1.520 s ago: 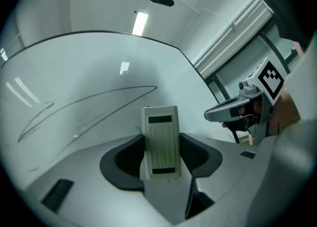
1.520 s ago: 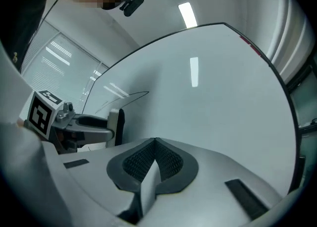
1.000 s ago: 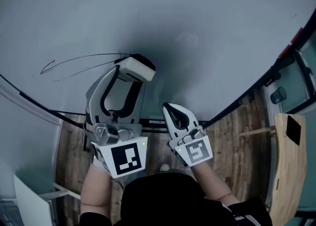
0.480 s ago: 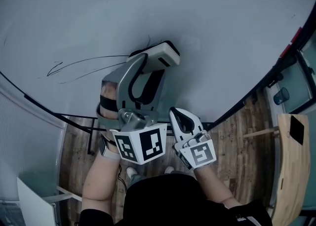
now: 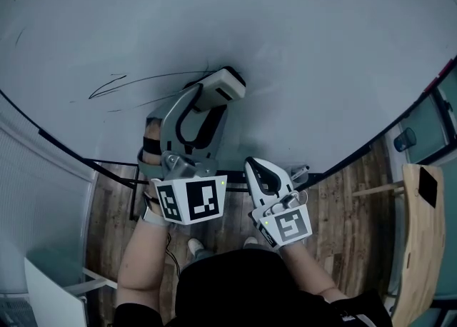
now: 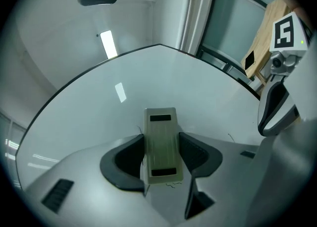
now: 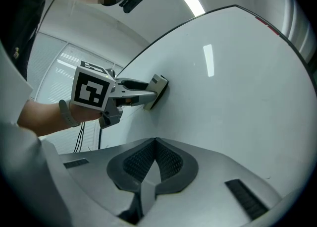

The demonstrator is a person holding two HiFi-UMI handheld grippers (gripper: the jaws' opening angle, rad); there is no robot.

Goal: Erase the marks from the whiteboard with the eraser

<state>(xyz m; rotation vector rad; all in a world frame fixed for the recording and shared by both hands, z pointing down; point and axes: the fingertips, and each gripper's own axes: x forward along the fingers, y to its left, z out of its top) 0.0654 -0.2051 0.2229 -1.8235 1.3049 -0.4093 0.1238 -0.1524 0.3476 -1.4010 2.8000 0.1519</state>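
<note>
Now | whiteboard [image 5: 307,47]: thin marks [image 5: 111,84] | left claw [image 6: 162,152] clamps eraser [image 5: 227,84] | right claw [image 7: 154,164] together | floor [image 5: 350,204] seemingly wood

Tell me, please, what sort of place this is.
Likely an office or meeting room: a big wall whiteboard with an eraser pressed to it, a wood-plank floor, and window blinds.

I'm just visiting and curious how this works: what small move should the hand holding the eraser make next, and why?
Probably slide the eraser leftward, as the head view shows it, along the whiteboard. The left gripper has it clamped and pressed flat to the board, and the thin black marks lie just to its left, not yet wiped.
</note>
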